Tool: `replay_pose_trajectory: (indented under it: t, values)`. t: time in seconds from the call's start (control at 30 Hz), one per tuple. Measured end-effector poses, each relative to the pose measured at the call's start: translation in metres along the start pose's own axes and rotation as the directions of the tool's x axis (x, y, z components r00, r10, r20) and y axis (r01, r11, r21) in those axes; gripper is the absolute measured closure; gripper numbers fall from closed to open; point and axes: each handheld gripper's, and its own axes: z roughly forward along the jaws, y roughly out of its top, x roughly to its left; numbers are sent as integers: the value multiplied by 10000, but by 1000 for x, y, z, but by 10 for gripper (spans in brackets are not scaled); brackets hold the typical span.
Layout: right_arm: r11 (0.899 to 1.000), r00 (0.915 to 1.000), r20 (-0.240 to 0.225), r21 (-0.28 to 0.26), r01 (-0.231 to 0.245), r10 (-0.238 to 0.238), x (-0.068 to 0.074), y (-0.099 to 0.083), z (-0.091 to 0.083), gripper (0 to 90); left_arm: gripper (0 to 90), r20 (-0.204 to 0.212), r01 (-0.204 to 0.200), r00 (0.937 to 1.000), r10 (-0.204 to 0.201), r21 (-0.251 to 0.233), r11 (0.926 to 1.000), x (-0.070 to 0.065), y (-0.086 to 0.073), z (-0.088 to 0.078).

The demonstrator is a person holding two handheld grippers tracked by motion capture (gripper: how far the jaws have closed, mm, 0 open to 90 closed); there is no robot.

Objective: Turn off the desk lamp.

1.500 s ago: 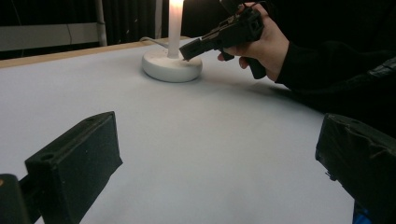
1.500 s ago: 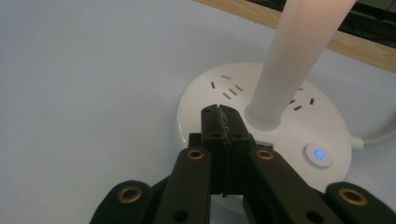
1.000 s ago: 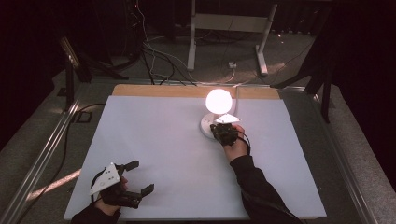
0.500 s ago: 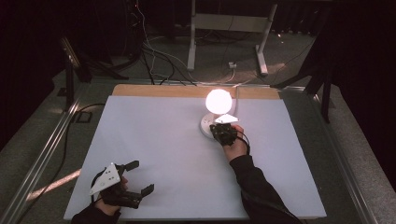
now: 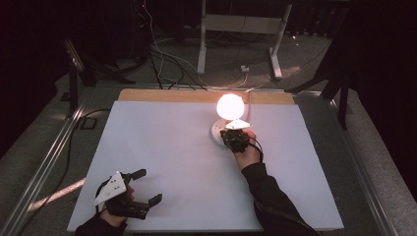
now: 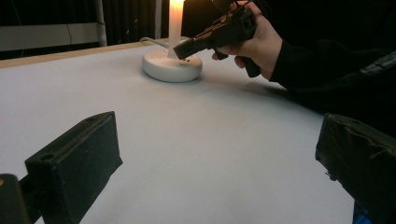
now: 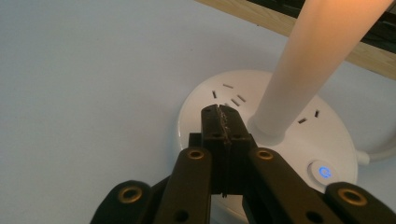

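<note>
A white lamp stands at the far middle of the white table, its round shade glowing. Its stem rises from a round white base that carries socket slots and a power button lit blue. My right gripper is shut with nothing in it, its tips over the base beside the stem; I also see this gripper from above and the same gripper from the left gripper view. My left gripper rests open at the near left corner, jaws wide apart over bare table.
The white table top has a wooden strip along its far edge. The lamp's cord runs off the back. Behind the table stand a white stand's legs and loose cables on the dark floor.
</note>
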Motion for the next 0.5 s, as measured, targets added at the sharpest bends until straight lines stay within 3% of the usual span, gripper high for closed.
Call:
replay_pose_trajectory:
  t: [0.5]
  values:
    - [9998, 9998, -28, 83, -174, 174, -2, -3, 4, 899, 6, -10, 4, 10000, -4, 1, 10000, 0, 0, 0]
